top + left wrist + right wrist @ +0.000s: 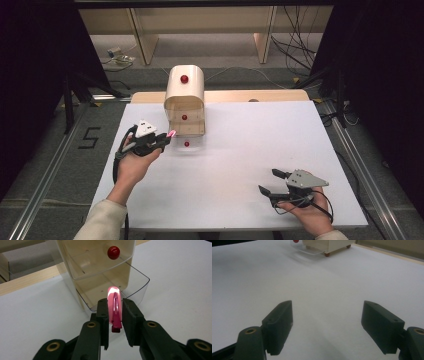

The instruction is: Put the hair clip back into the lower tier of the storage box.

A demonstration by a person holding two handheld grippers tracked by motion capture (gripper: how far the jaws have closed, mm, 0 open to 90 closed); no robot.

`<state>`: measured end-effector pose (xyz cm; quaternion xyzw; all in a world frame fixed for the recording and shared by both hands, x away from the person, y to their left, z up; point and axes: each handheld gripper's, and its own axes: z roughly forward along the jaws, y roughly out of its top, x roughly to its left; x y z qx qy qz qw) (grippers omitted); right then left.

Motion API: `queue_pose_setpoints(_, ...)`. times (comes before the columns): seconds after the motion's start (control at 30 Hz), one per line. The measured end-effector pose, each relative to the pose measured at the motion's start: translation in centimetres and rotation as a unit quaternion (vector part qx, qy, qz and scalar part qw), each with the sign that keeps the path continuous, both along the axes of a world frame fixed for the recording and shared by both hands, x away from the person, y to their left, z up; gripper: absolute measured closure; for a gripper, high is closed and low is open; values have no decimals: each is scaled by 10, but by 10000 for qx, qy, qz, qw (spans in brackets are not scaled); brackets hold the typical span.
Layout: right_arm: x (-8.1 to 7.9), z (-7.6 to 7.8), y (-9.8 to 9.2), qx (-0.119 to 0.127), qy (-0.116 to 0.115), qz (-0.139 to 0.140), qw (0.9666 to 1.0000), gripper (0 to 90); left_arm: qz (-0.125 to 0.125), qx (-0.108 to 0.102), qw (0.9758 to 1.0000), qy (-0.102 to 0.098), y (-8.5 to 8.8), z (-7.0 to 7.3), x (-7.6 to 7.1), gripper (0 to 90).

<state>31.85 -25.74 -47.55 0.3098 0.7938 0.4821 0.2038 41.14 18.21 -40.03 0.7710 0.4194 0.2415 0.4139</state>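
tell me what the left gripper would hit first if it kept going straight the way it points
Probably the clear plastic bottom drawer, pulled open from the cream drawer unit. The left gripper, shut on a pink clip, points at its near rim; depth is uncertain.

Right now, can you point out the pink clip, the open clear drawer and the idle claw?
pink clip [114, 306], left gripper view, on its glossy pink body between the pads.
open clear drawer [140, 281], left gripper view, on its transparent front wall.
right claw [274, 182], high view, midway between its spread fingertips.
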Motion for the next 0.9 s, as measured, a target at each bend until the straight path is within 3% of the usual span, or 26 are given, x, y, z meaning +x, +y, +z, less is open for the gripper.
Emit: queue_pose_setpoints(0.9,0,0,0,-32,-15,30,10000,265,30,101,9997,221,-10,2,18,760)
